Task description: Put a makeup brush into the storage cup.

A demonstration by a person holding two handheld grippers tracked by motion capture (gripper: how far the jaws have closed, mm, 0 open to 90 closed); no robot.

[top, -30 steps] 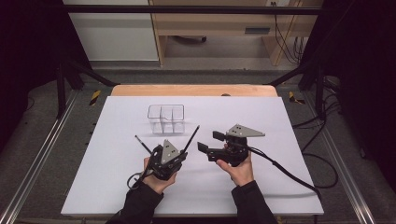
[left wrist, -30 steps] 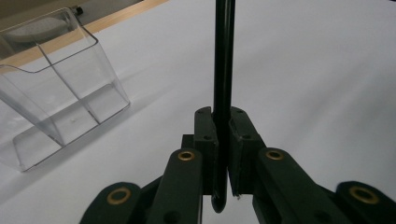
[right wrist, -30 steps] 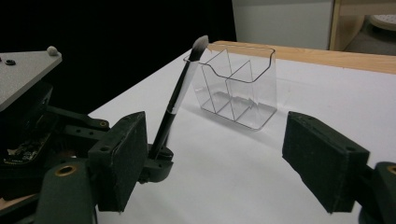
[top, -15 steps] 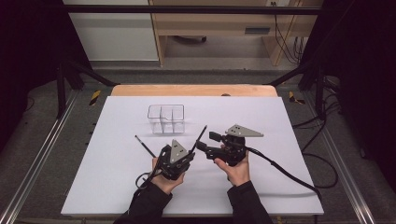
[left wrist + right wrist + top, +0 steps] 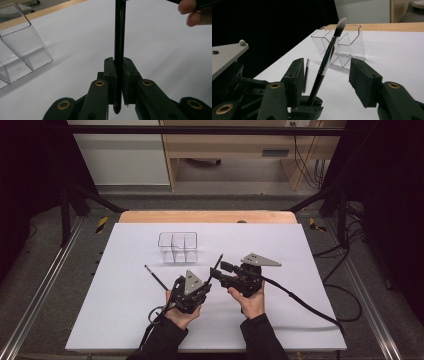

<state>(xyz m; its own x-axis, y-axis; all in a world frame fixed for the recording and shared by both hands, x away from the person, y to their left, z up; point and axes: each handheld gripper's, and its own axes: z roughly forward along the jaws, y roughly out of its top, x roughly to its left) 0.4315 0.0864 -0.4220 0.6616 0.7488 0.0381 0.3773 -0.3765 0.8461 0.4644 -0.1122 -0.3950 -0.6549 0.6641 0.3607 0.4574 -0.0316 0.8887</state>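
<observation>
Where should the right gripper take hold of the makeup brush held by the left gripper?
Judging by its pose, on the black handle of the makeup brush, just below the silver ferrule, above the left gripper, with the jaws closing from either side. The brush stands tilted, already between the right gripper pads, which have been closing.

Two makeup brushes, one upright (image 5: 325, 60), one lying (image 5: 156, 277), one clear organizer (image 5: 178, 247) with seemingly three compartments, two grippers, left (image 5: 200, 287), right (image 5: 223, 272)

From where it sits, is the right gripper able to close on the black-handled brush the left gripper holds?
Probably yes: the black-handled brush, clamped by the left gripper, already stands between the right gripper's closing jaws, with nothing in between; its pads are not yet touching.
</observation>
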